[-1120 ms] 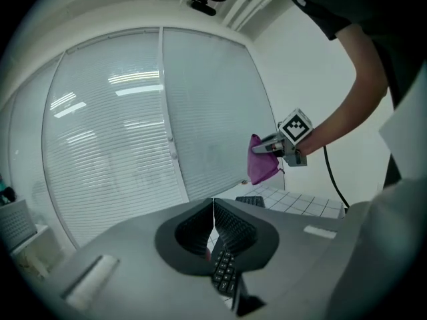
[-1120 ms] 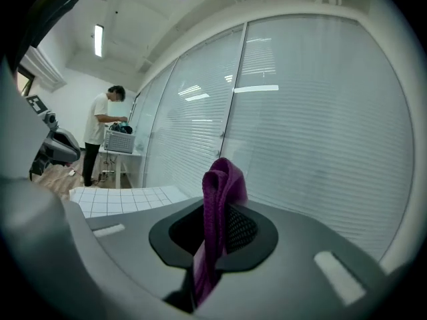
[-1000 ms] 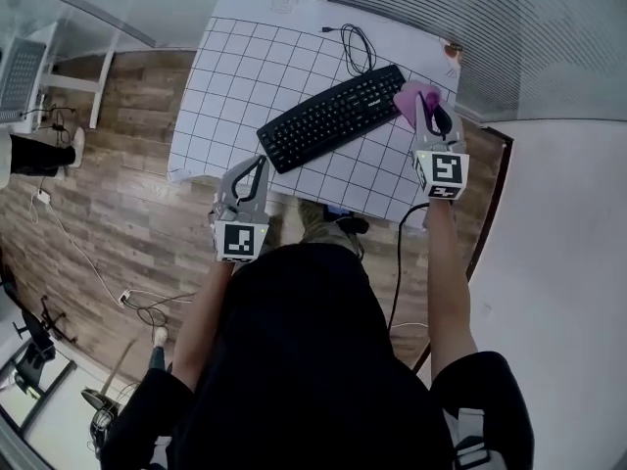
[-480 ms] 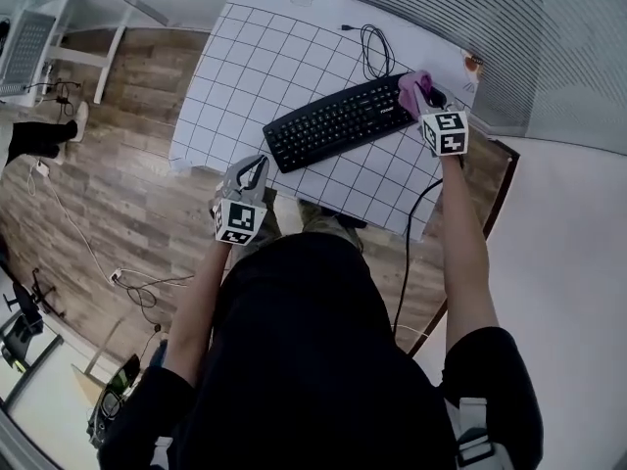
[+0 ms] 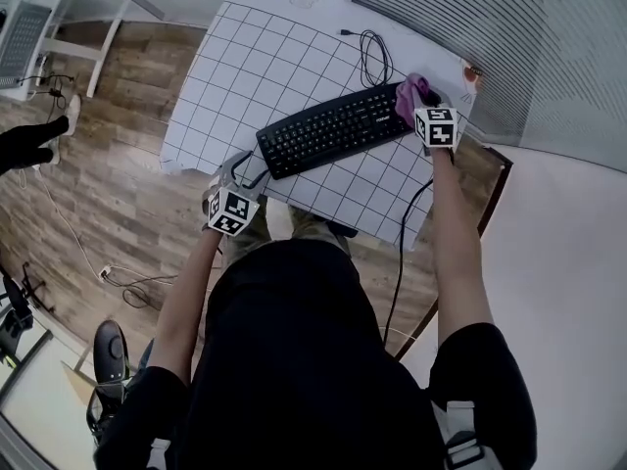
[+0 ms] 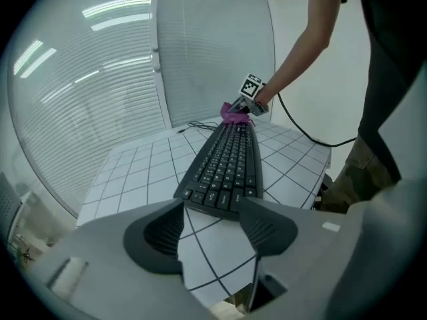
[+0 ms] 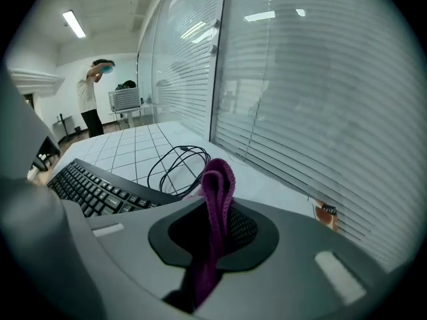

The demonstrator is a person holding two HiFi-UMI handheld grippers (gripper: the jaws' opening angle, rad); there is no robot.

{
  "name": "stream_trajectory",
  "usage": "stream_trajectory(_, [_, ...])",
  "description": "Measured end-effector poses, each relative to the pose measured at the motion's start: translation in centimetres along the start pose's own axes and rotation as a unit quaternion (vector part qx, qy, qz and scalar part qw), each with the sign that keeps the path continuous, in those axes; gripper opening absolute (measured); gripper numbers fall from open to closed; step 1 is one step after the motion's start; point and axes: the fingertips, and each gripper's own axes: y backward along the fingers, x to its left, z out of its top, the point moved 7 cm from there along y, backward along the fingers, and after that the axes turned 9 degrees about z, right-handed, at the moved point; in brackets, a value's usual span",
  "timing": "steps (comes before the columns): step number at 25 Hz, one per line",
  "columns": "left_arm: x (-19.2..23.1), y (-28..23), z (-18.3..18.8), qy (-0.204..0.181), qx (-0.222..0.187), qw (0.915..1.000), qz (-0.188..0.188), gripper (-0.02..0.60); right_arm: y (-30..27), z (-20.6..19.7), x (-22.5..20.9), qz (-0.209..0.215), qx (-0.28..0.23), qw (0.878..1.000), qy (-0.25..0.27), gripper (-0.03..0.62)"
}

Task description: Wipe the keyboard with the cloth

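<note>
In the head view, the black keyboard [image 5: 328,130] lies slantwise on the white grid sheet [image 5: 245,57] that covers the table, running from 8 o'clock to 2 o'clock. The purple cloth [image 5: 411,94] sits at the keyboard's 2 o'clock end, pinched in the right gripper [image 5: 424,104], which reaches in from 5 o'clock. A coiled black cable [image 5: 372,57] lies on the sheet at 12 o'clock from the keyboard's right half. The left gripper [image 5: 245,171] hangs at 7 o'clock from the keyboard, over the sheet's near edge and apart from the keys, with wooden floor [image 5: 98,164] at its 9 o'clock. In the left gripper view, the left gripper [image 6: 212,212] has just been opening its jaws. They stand apart and grasp nothing, and only the sheet and the keyboard's near end [image 6: 227,165] show through the gap. The keyboard stretches away toward 12 o'clock, where the cloth [image 6: 232,115] rests at its far end under the right gripper [image 6: 241,111]. Window blinds [image 6: 80,112] fill the 10 o'clock side. In the right gripper view, the right gripper [image 7: 213,229] is clenched on a fold of the cloth [image 7: 217,192], which stands up between the pads toward 12 o'clock. The keyboard [image 7: 100,189] lies at 9 o'clock, the cable [image 7: 177,165] at 11 o'clock and the blinds [image 7: 320,99] at 2 o'clock. A person [image 7: 90,105] stands far back at 10 o'clock.
</note>
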Motion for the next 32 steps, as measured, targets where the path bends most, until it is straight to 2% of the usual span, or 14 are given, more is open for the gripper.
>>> stream_trajectory(3, [-0.7,-1.0,-0.8,-0.007,0.017,0.9991,-0.037,0.328,-0.5,-0.3,-0.1,0.003,-0.012,0.999,-0.041,0.043])
stream_trajectory(7, [-1.5,-2.2,-1.1,-0.022,0.03,0.9977,-0.056,0.378,-0.7,-0.8,-0.4,0.005,-0.04,0.993,-0.11,0.043])
stream_trajectory(10, [-2.2,-3.0,-1.5,-0.019,0.042,0.9966,-0.068,0.388,-0.8,-0.9,0.1,0.004,-0.051,0.989,-0.139,0.04])
stream_trajectory(19, [-2.7,-3.7,-2.3,0.016,0.055,0.9956,-0.075,0.397,-1.5,-0.7,1.3,0.007,-0.062,0.984,-0.165,0.037])
stream_trajectory(24, [-2.7,-3.9,-2.1,0.003,0.056,0.995,-0.083,0.399,-1.9,-0.7,1.9,0.022,-0.072,0.979,-0.188,0.038])
stream_trajectory(32, [-2.6,-3.9,-2.0,0.002,0.057,0.9945,-0.088,0.402,-2.1,-0.4,3.1,0.042,-0.077,0.978,-0.19,0.04])
